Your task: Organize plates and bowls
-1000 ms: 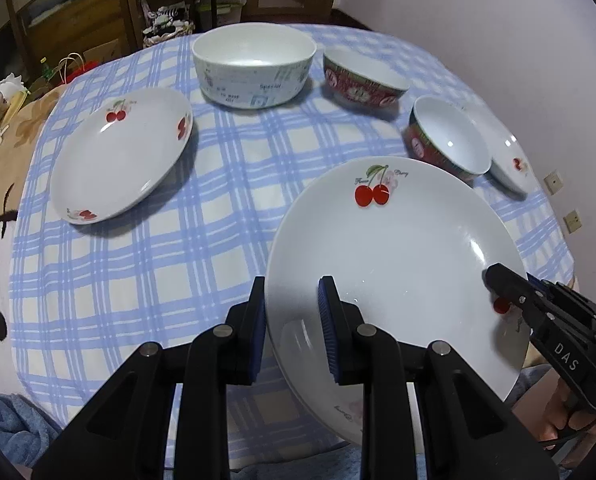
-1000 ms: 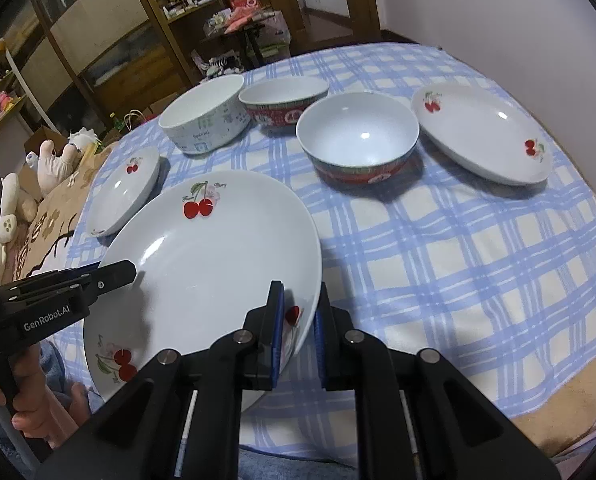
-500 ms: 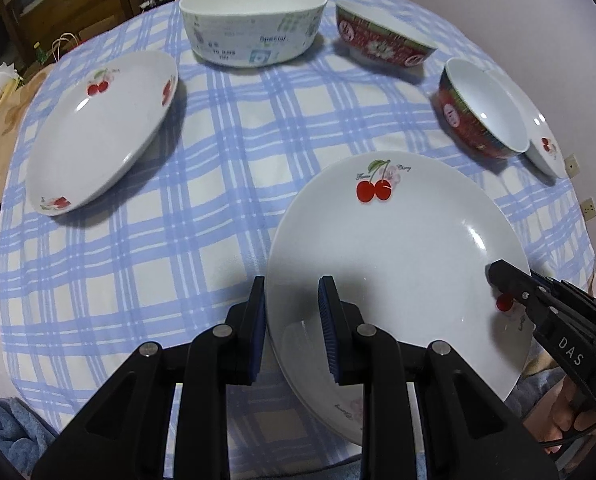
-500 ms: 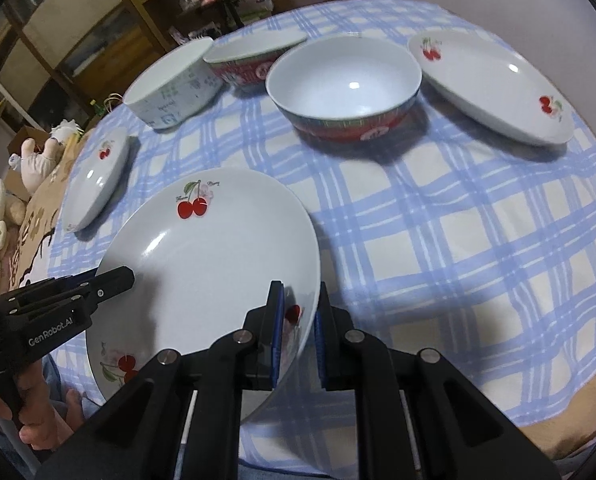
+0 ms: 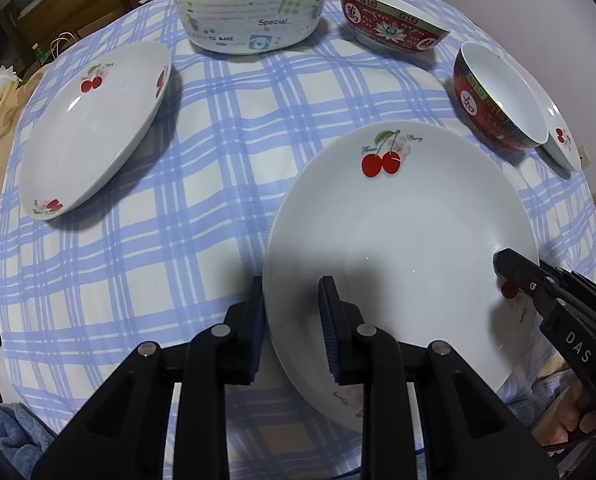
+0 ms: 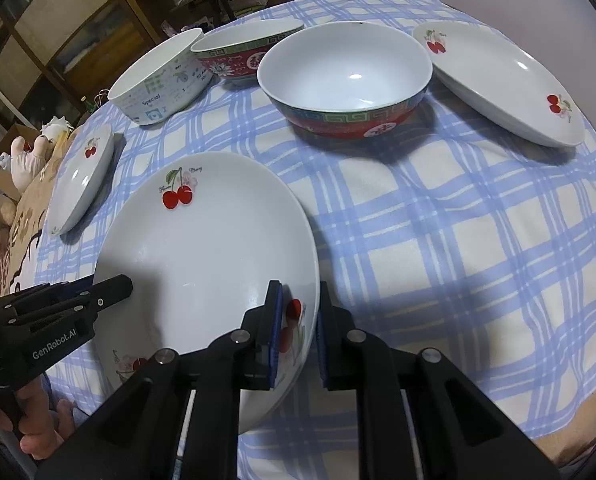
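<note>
Left gripper and right gripper each clamp opposite rims of the large cherry plate, positioned at the near edge of the checked tablecloth.

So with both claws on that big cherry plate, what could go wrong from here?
1. Both the left claw and right claw grip only the thin rim of the large cherry plate; uneven lifting could let it slip or tilt.
2. The nearer red bowl sits just beyond the plate; pushing forward may knock it.
3. The plate overhangs the table's near edge, so a drop could mean a fall.
</note>
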`<state>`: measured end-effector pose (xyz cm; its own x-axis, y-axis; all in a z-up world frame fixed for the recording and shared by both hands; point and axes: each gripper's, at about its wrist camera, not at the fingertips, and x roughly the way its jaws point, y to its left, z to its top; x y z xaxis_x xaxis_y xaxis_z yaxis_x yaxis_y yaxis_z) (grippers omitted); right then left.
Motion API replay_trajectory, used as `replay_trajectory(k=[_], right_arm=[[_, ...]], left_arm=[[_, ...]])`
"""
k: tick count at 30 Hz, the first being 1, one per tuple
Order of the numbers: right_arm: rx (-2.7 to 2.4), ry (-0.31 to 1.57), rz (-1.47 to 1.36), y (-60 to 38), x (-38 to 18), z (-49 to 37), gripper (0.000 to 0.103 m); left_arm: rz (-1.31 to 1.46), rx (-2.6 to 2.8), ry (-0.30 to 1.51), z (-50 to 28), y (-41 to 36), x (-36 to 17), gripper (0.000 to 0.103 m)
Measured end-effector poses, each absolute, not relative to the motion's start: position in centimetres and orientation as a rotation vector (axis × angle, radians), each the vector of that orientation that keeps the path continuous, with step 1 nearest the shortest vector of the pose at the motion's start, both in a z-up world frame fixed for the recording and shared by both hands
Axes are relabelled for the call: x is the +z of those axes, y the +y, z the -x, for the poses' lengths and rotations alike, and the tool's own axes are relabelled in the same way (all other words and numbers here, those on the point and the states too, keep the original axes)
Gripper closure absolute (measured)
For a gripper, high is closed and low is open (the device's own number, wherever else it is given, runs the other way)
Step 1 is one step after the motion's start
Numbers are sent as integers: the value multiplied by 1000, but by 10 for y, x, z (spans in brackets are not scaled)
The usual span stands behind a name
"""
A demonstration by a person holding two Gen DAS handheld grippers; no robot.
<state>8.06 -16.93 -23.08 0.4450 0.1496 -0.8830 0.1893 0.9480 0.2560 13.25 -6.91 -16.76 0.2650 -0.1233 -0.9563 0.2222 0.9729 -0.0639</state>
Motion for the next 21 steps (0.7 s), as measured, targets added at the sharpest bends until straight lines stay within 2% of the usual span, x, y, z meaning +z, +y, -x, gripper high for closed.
replay_trajectory(k=[12,21], right_arm=[[-31,1125,-322,-167,-230,-81,84],[-46,1061,-343,-173,-216,-73,83]], left_arm=[[-135,-250,1306,-132,-73,-169,75],[-173,-219,1278,-122,-66,-158,72]])
